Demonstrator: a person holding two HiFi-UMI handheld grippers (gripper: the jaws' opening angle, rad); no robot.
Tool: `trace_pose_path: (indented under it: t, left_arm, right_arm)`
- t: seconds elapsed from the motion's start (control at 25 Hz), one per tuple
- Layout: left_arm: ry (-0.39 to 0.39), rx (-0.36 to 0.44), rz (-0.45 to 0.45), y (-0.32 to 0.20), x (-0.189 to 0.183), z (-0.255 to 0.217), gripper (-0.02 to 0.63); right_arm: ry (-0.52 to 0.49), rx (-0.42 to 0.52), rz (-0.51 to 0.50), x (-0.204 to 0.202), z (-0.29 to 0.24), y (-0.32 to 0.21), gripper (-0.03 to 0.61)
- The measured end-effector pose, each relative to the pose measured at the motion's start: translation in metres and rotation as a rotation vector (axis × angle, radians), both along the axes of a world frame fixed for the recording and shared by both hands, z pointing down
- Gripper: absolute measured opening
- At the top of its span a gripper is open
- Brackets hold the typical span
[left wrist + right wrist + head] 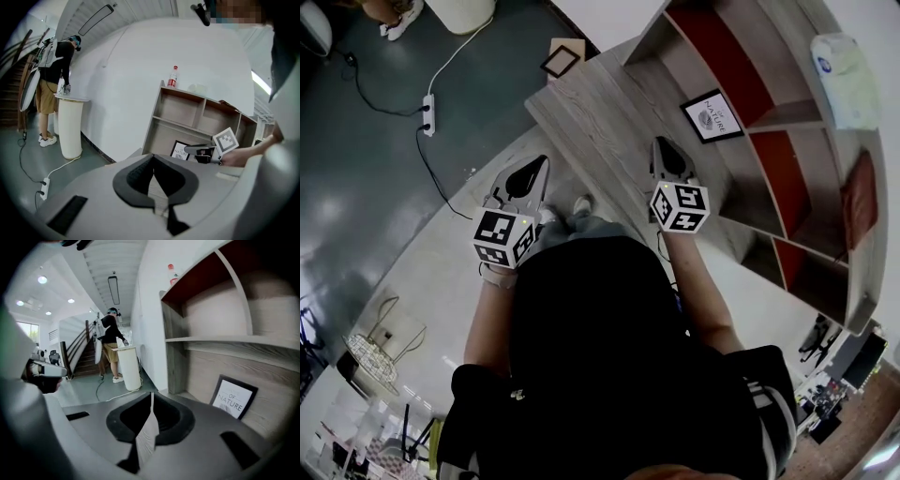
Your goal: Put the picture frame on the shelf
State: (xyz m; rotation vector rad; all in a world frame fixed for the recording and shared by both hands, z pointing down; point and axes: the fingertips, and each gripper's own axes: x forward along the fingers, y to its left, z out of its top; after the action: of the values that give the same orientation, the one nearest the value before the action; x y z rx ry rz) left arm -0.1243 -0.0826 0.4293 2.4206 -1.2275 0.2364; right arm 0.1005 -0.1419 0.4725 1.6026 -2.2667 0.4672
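Note:
The black picture frame with white "NATURE" print leans against the back wall of the wooden shelf's lowest compartment. It also shows in the left gripper view as the frame, and in the right gripper view as the frame. My right gripper hovers just in front of it, apart from it; its jaws are shut with nothing between them. My left gripper is farther left over the wooden base, its tips shut and empty.
A second small frame lies past the base's far end. A red bottle and a white pack sit on top of the shelf. A power strip and cable lie on the floor. A person stands at a white pedestal.

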Motion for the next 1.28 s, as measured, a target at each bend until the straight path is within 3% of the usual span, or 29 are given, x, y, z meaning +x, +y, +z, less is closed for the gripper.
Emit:
trace_pose_path:
  t: [0.4, 0.8, 1.28]
  left_arm:
    - [-0.003, 0.085, -0.023, 0.004, -0.041, -0.039, 0.009]
    - [0.013, 0.166, -0.023, 0.009, -0.056, -0.078, 0.009]
    - [0.008, 0.199, 0.003, 0.009, -0.047, -0.088, 0.009]
  right_arm:
    - [-0.033, 0.078, -0.251, -0.086, -0.069, 0.019, 0.002]
    - [-0.072, 0.157, -0.364, -0.134, -0.112, 0.034, 0.002]
    - [-0.077, 0.201, -0.429, -0.146, -0.126, 0.037, 0.002]
